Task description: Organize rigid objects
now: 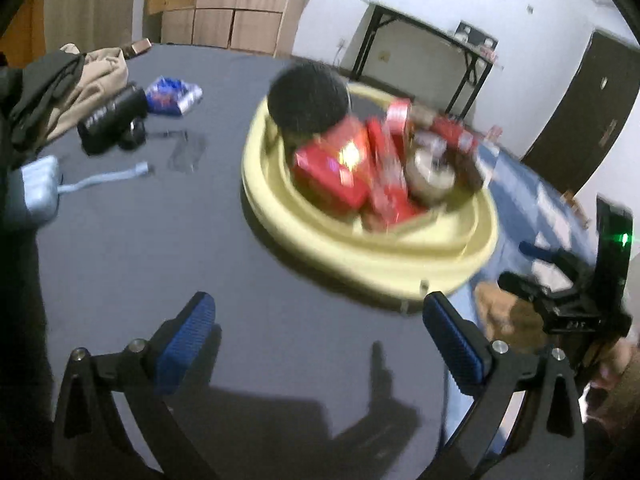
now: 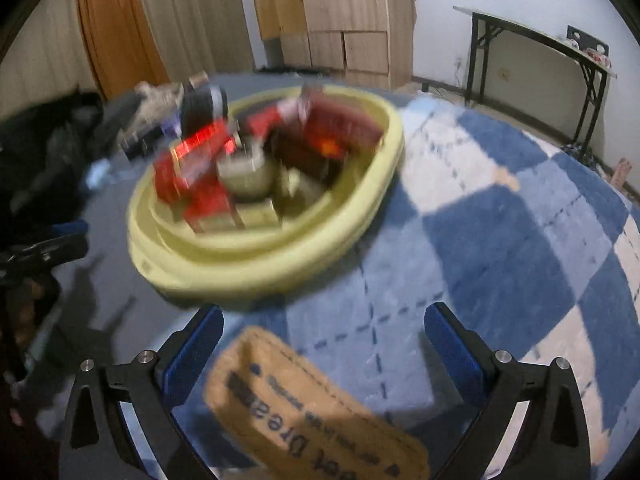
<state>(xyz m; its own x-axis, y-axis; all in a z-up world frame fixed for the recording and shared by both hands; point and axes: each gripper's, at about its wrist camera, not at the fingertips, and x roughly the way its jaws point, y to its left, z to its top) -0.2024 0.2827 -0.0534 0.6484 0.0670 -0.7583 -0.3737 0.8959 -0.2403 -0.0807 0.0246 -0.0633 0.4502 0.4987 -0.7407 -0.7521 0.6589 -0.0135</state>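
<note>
Left wrist view: the left gripper [image 1: 318, 340] is being held spread and empty above the dark table [image 1: 160, 248] near the yellow basin [image 1: 360, 256] of red boxes [image 1: 340, 164], while, in the right wrist view, the right gripper [image 2: 324, 344] is likewise being held spread over a tan label [image 2: 316, 408] on the blue checked cloth [image 2: 500, 240] beside that basin [image 2: 248, 276].

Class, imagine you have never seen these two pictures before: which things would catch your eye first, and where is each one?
The pale yellow basin, heaped with red boxes and a black round object, sits mid-table on the dark cloth. To its right lies a blue-and-white checked blanket with a tan label near the open right gripper. The left gripper is open too, holding nothing.
</note>
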